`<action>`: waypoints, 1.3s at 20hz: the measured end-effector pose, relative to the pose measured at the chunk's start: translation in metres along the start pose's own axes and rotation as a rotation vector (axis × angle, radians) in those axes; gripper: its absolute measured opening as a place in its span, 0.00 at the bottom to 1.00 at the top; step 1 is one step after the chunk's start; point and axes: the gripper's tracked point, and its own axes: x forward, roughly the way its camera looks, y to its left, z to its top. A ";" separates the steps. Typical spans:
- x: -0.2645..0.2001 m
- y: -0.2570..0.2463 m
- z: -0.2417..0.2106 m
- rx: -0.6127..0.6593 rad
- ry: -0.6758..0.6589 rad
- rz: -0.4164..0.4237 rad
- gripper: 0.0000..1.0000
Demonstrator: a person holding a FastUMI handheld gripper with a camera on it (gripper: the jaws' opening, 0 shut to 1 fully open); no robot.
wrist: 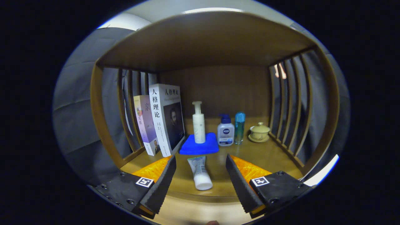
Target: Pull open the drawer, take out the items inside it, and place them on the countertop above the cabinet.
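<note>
My gripper [200,160] is open, its fingers spread wide. A white tube [200,172] with a white cap lies flat on the wooden countertop [268,156], between the two fingers with clear gaps on both sides, its cap toward me. Neither finger touches it. Beyond the fingers a white pump bottle [198,123] stands upright on a blue folded cloth [199,145].
Two books [159,120] lean upright at the back left. Right of the cloth stand a small white lotion bottle [225,132], a slim blue bottle [239,127] and a lidded yellow cup on a saucer [259,132]. Wooden slats close both sides; a wooden shelf hangs overhead.
</note>
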 end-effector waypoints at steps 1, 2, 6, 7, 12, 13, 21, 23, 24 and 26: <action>-0.013 0.006 -0.004 0.008 -0.014 0.007 0.98; -0.025 0.012 -0.009 0.018 -0.026 0.016 0.98; -0.067 0.023 -0.023 -0.027 -0.081 0.002 0.98; -0.077 0.026 -0.025 -0.041 -0.104 -0.003 0.98; -0.124 0.041 -0.040 -0.021 -0.184 -0.033 0.98; -0.131 0.044 -0.044 -0.015 -0.192 -0.032 0.98; -0.179 0.055 -0.084 -0.029 -0.206 -0.037 0.98; -0.187 0.060 -0.098 -0.010 -0.192 -0.021 0.98; -0.192 0.060 -0.107 -0.011 -0.178 -0.021 0.98; -0.205 0.059 -0.125 -0.011 -0.175 -0.032 0.98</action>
